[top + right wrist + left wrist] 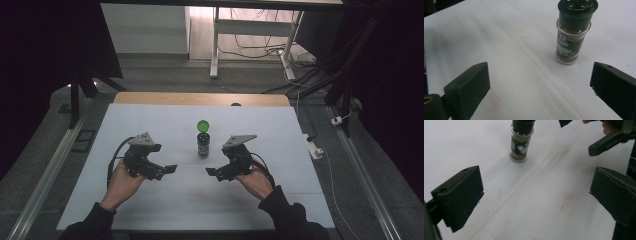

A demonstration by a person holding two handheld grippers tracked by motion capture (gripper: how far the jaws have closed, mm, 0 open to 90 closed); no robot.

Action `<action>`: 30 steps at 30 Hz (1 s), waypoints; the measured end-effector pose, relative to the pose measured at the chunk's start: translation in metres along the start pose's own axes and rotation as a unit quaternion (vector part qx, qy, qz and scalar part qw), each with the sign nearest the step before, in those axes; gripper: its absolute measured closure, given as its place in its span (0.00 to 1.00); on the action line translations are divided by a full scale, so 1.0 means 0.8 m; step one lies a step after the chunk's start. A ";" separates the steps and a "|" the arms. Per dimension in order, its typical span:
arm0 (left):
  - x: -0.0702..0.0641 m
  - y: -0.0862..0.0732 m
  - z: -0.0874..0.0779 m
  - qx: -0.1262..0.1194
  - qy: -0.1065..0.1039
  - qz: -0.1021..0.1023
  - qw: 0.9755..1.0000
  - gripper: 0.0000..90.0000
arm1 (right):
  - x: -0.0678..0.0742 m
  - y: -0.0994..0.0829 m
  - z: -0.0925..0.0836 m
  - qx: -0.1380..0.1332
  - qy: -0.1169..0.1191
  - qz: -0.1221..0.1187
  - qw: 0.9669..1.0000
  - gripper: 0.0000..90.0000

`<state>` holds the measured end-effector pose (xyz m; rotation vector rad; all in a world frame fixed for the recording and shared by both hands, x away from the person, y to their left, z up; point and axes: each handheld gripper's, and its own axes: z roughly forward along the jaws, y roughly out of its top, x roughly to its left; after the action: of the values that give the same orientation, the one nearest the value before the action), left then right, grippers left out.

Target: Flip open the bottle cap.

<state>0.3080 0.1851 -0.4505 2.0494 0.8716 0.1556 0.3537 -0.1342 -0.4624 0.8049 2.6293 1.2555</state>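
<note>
A small glass spice jar (pixel 203 145) with a black shaker top stands upright mid-table, its green flip cap (pixel 202 125) raised open. My left gripper (pixel 167 170) is to the jar's near left, and my right gripper (pixel 212 172) to its near right, their tips pointing toward each other. Both are open, empty and apart from the jar. In the left gripper view the jar (pixel 520 143) stands ahead beyond the wide-spread jaws of my left gripper (pixel 536 195), with the right gripper's jaw (pixel 604 143) at the upper right. In the right gripper view the jar (pixel 571 37) stands ahead of my right gripper (pixel 539 85).
The white tabletop (pixel 150 125) has faint red marks and a wooden strip (pixel 200 98) along its far edge. A power strip (pixel 315 149) and cables lie off the right edge. White desk legs (pixel 215 45) stand beyond the table.
</note>
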 end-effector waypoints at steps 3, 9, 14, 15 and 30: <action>-0.001 -0.009 -0.009 -0.006 0.005 -0.007 1.000 0.00 | 0.002 -0.004 -0.009 -0.004 -0.001 0.000 1.000 0.01; -0.001 -0.027 -0.027 -0.020 0.004 -0.021 1.000 0.00 | 0.005 -0.013 -0.027 -0.006 -0.013 0.000 1.000 0.00; -0.004 -0.039 -0.041 -0.029 0.006 -0.026 0.999 0.00 | 0.007 -0.023 -0.045 -0.010 -0.026 0.000 1.000 0.00; -0.005 -0.041 -0.044 -0.029 0.007 -0.027 0.999 0.00 | 0.007 -0.025 -0.049 -0.011 -0.028 0.003 1.000 0.00; -0.011 -0.092 -0.096 -0.044 0.028 -0.058 0.997 0.00 | 0.004 -0.067 -0.107 -0.032 -0.079 0.028 0.996 0.00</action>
<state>0.2314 0.2588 -0.4589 1.9144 0.9991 0.1861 0.3009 -0.2191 -0.4463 0.9311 2.4463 1.2285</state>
